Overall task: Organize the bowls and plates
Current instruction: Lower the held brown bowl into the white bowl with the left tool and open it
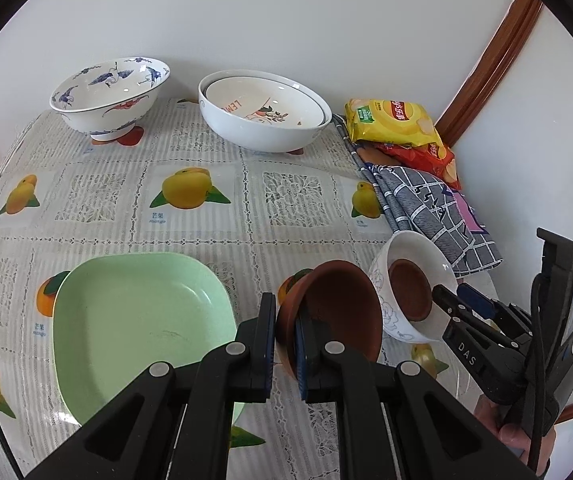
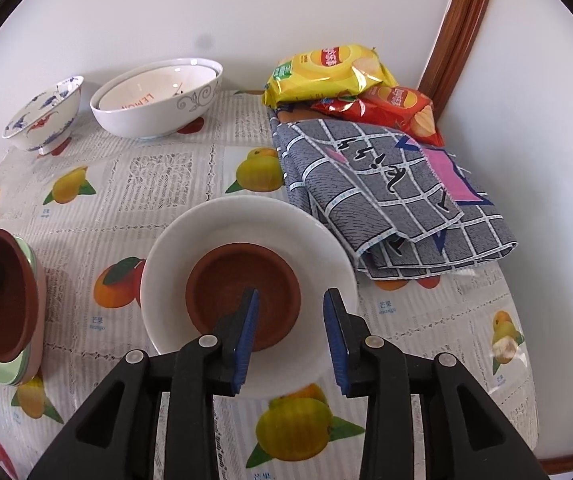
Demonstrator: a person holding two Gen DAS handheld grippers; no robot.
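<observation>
My left gripper (image 1: pixel 285 338) is shut on the rim of a brown clay bowl (image 1: pixel 338 308) and holds it tilted, just right of a green square plate (image 1: pixel 134 328). In the right wrist view that clay bowl (image 2: pixel 0 300) sits over the green plate stack (image 2: pixel 26 368) at the far left. My right gripper (image 2: pixel 292 340) is open over a white bowl (image 2: pixel 246 224) that holds a second brown clay bowl (image 2: pixel 242 280); one finger (image 2: pixel 246 328) reaches inside it. The white bowl (image 1: pixel 418 256) also shows in the left wrist view, with the right gripper (image 1: pixel 462 304) at its rim.
A blue-patterned bowl (image 1: pixel 106 92) and a big white bowl (image 1: pixel 262 128) with a plate nested inside stand at the back by the wall. Crisp bags (image 2: pixel 326 72) and a folded grey checked cloth (image 2: pixel 386 192) lie at the right. The tablecloth (image 1: pixel 190 220) has fruit prints.
</observation>
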